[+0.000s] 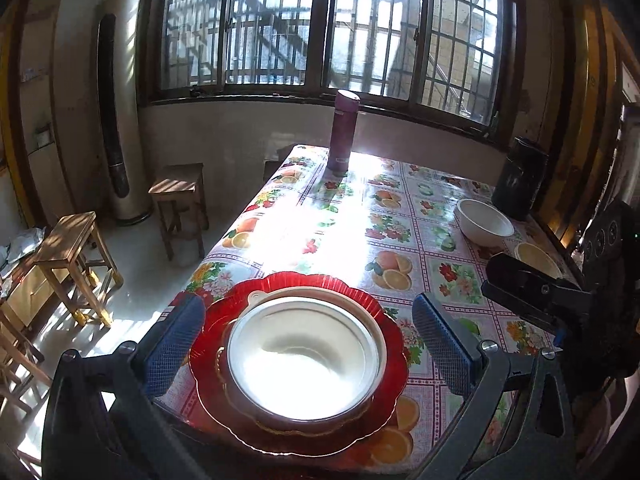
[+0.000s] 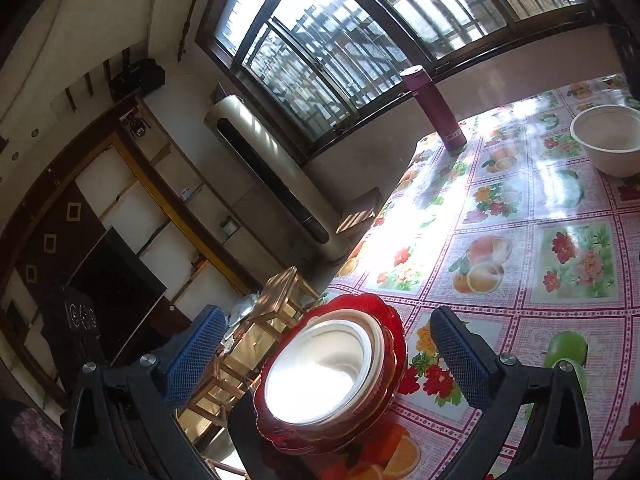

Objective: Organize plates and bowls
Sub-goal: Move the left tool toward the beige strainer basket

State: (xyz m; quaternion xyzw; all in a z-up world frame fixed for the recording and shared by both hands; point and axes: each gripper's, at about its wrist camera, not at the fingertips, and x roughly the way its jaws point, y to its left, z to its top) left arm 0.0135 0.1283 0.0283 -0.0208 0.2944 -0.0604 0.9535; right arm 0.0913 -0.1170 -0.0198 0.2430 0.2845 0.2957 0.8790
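Note:
A white bowl (image 1: 304, 364) sits nested in a cream dish on stacked red scalloped plates (image 1: 394, 364) at the table's near left corner. My left gripper (image 1: 308, 300) is open, its blue pads (image 1: 172, 344) standing wide on either side of the stack, clear of it. My right gripper (image 2: 327, 313) is open too, with the same bowl (image 2: 316, 376) and red plates (image 2: 352, 304) between its spread fingers, untouched. Another white bowl (image 1: 486, 222) (image 2: 608, 140) stands at the far right. A cream bowl (image 1: 536, 260) is partly hidden behind the right gripper's body (image 1: 532, 296).
The fruit-print tablecloth (image 1: 360, 208) covers the table. A purple flask (image 1: 343, 136) (image 2: 436, 108) stands at the far edge and a black canister (image 1: 520, 178) at the far right. Wooden stools (image 1: 72, 248) stand on the floor to the left of the table.

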